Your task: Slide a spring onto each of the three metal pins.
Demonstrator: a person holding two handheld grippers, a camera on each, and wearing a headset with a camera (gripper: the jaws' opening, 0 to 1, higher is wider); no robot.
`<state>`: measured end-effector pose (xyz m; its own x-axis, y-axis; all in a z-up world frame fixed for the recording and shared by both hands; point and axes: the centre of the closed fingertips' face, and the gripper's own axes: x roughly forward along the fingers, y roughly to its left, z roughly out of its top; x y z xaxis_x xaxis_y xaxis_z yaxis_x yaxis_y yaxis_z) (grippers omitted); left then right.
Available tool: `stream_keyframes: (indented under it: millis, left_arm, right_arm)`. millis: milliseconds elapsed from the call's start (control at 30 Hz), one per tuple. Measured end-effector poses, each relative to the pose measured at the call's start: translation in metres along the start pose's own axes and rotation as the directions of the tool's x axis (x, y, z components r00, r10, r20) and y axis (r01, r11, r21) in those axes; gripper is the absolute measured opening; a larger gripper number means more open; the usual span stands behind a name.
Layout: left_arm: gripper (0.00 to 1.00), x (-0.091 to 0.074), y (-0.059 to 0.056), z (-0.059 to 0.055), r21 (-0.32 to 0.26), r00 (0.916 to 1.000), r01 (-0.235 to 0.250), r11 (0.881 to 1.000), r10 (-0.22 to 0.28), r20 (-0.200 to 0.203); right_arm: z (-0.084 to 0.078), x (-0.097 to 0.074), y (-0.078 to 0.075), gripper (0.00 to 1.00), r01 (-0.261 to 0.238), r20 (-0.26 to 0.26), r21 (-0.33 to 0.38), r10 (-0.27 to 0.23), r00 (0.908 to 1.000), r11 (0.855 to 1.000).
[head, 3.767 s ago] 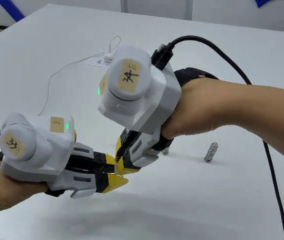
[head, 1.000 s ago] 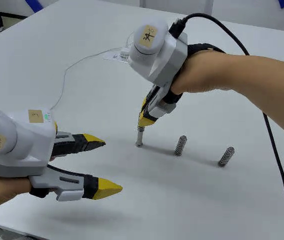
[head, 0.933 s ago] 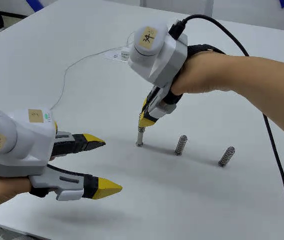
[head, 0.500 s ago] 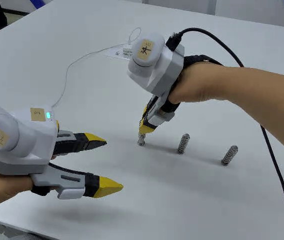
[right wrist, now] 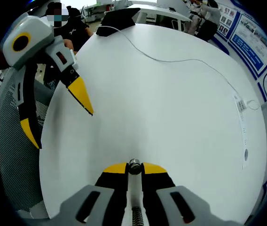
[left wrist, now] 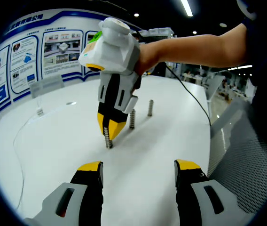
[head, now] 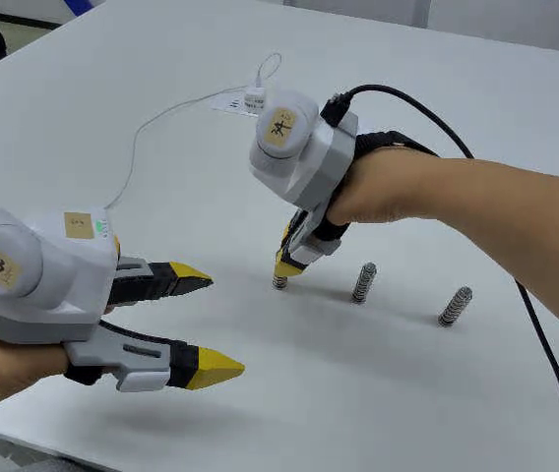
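Note:
My right gripper [head: 284, 267] points down at the table, shut on a spring [head: 279, 281] that sits on an upright metal pin. In the right gripper view the pin's round end [right wrist: 134, 165] shows at the jaw tips, with the spring's coils [right wrist: 136, 214] between the jaws. The left gripper view shows the coils [left wrist: 108, 140] just below the right gripper [left wrist: 110, 129]. To the right, two more springs [head: 363, 282] [head: 454, 306] stand upright on pins. My left gripper [head: 222, 326] hovers open at the lower left, apart from them, with nothing between its fingers [left wrist: 91, 167].
A thin white cable [head: 147, 128] runs across the white table [head: 378, 393] to a small white plug [head: 253, 96] at the back. The table's near edge lies just below my left gripper. A person stands beyond the table edge in the right gripper view.
The right gripper has come down along the pin, its tips now close to the table. The left gripper has stayed open and nearly still. The head camera has shifted slightly.

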<state>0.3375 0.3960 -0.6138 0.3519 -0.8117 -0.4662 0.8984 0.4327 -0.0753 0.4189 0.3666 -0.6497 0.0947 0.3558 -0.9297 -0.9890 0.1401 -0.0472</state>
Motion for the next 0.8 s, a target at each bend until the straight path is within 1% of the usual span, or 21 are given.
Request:
stream_keyframes:
  millis: [67,267,367,533,700,800]
  left_arm:
    - [0.63,0.000,0.000,0.000,-0.001,1.0000,0.000,1.000,0.000,-0.001]
    - [0.63,-0.001,0.001,0.000,0.001,1.0000,-0.001,1.000,0.001,-0.001]
    - [0.63,-0.001,0.001,0.001,0.003,1.0000,-0.002,1.000,0.002,0.000]
    - [0.63,0.000,0.001,0.002,0.003,1.0000,-0.002,1.000,0.002,0.001]
    - [0.63,0.001,0.000,0.002,0.005,1.0000,0.000,1.000,0.000,0.001]
    - [0.63,0.001,0.000,0.003,0.006,1.0000,-0.001,1.000,0.001,0.003]
  right_arm:
    - [0.001,0.000,-0.001,0.12,0.003,0.006,0.011,-0.003,1.0000,1.000]
    - [0.001,0.000,-0.002,0.13,0.004,0.009,0.003,-0.004,1.0000,1.000]
    - [0.000,-0.001,-0.003,0.18,0.009,0.013,0.002,-0.009,0.9999,1.000]
    - [-0.002,-0.007,-0.005,0.21,0.015,0.025,0.017,-0.015,0.9996,1.000]
    - [-0.004,-0.013,-0.004,0.24,0.020,0.048,0.030,-0.021,0.9986,0.999]
    - [-0.004,-0.019,-0.005,0.26,0.024,0.078,0.047,-0.028,0.9966,0.999]
